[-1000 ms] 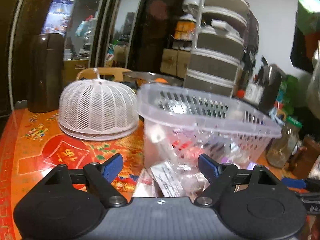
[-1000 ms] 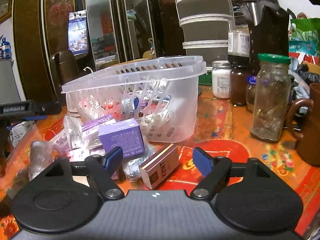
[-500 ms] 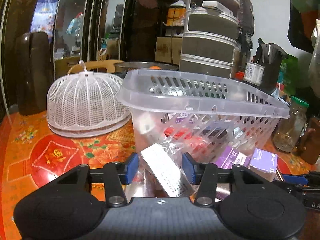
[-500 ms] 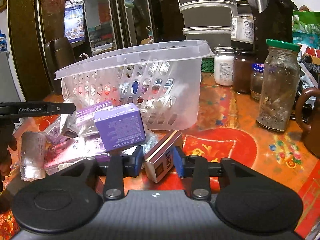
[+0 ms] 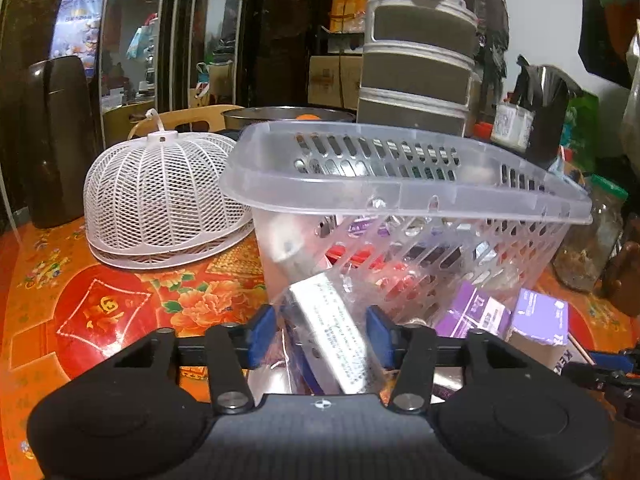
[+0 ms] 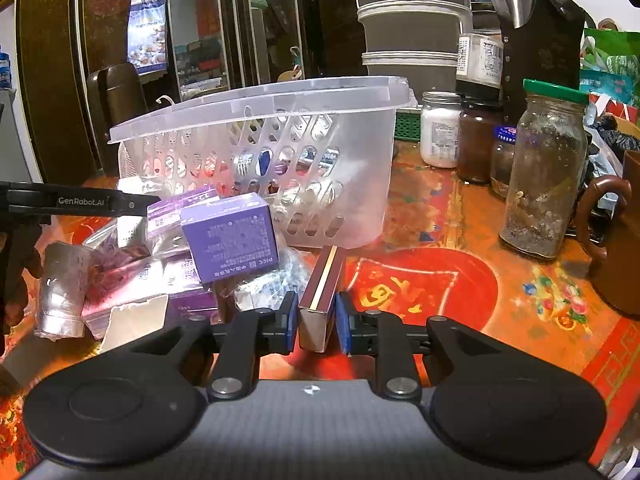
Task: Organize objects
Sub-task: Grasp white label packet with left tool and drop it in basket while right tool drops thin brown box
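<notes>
A clear slotted plastic basket (image 5: 400,196) stands on the red floral table, also in the right wrist view (image 6: 280,128). In front of it lies a pile of purple boxes (image 6: 230,236) and clear packets. My left gripper (image 5: 322,334) is shut on a clear plastic packet with a white label (image 5: 336,336), just before the basket's near wall. My right gripper (image 6: 318,324) is shut on a flat brown box (image 6: 322,300) standing on edge, at the right of the pile. The left gripper's finger (image 6: 80,202) shows at the left of the right wrist view.
A white mesh dome cover (image 5: 160,200) sits left of the basket. Glass jars (image 6: 544,172) and a brown mug (image 6: 616,236) stand at the right. Stacked grey containers (image 5: 420,52) and a dark flask (image 5: 56,140) are behind.
Both grippers went from wide open to shut: the left closed on the labelled packet, the right on the brown box, which now stands on edge. Both moved closer to the pile.
</notes>
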The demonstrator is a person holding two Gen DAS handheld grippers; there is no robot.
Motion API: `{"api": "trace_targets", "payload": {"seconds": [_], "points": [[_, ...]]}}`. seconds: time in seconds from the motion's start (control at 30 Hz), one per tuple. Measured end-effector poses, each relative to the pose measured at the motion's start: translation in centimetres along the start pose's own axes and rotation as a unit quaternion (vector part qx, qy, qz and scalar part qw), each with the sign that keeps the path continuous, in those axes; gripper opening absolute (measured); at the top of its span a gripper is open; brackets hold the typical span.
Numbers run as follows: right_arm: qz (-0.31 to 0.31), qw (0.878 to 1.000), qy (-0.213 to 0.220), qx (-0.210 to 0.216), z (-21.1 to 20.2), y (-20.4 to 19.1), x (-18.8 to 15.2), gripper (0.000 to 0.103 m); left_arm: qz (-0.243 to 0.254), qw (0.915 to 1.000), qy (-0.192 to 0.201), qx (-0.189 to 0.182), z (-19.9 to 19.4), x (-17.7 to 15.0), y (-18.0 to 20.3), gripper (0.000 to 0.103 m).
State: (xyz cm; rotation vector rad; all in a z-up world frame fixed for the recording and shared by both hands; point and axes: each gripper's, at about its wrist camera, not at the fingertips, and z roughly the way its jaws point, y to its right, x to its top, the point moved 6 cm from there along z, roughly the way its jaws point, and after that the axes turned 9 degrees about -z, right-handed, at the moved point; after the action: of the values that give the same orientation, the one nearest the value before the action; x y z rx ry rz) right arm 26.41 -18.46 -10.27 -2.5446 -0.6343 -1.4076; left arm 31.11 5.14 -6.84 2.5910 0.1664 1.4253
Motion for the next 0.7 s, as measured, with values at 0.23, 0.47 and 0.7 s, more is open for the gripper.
{"api": "trace_targets", "payload": {"seconds": [0.23, 0.47, 0.7], "points": [[-0.004, 1.0, 0.026, -0.009, -1.5, 0.2, -0.1, 0.018, -0.025, 0.9977, 0.059, -0.019, -3.6, 0.9, -1.2, 0.049], [-0.006, 0.999, 0.046, -0.01, -3.7, 0.5, 0.7, 0.017, -0.025, 0.9942, 0.095, -0.042, -5.9, 1.0, -0.9, 0.049], [-0.016, 0.993, 0.116, 0.001, -8.6, 0.8, 6.0, 0.017, -0.039, 0.9851, 0.143, -0.088, -10.1, 4.7, 0.6, 0.049]]}}
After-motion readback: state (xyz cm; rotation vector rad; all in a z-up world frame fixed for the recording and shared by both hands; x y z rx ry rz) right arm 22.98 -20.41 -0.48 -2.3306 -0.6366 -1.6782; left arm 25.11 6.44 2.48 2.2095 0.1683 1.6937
